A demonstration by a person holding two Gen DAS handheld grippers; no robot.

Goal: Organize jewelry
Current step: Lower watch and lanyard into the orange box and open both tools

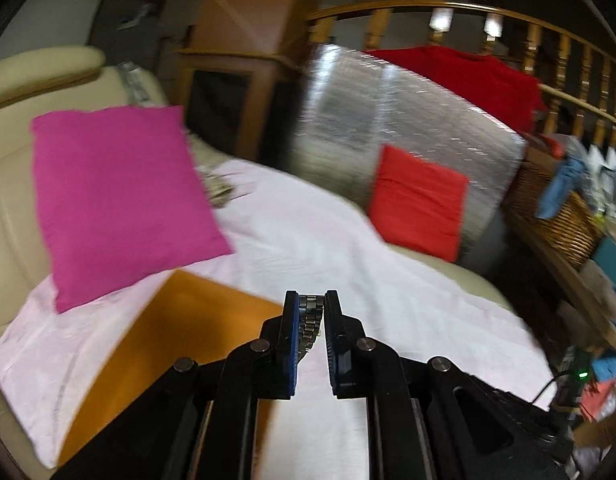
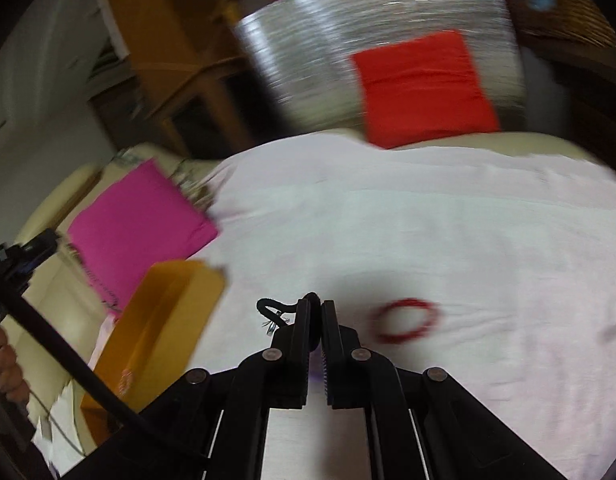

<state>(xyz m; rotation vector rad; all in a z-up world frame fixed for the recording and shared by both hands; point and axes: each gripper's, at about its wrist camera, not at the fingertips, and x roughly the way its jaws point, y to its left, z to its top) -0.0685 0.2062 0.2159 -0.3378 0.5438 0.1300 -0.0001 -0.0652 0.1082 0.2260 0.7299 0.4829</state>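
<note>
Most of the dark metal link watch band [image 1: 311,320] is hidden between my left tongs' fingers [image 1: 291,320], so I cannot tell its face; the black cord with small silver charms [image 2: 273,312] vanishes between my right tongs' fingers [image 2: 302,332], its far end unseen; the red beaded ring bracelet [image 2: 406,321] is smeared by blur, beads indistinct; the flat orange cardboard box [image 2: 164,328] is blurred too, its lower part covered by a black pole [image 2: 68,360]; the woven wicker basket [image 1: 564,216] holds contents too blurred to name.

Both wrist views face forward, close over shared pale cloth [image 1: 308,240], cushions behind
</note>
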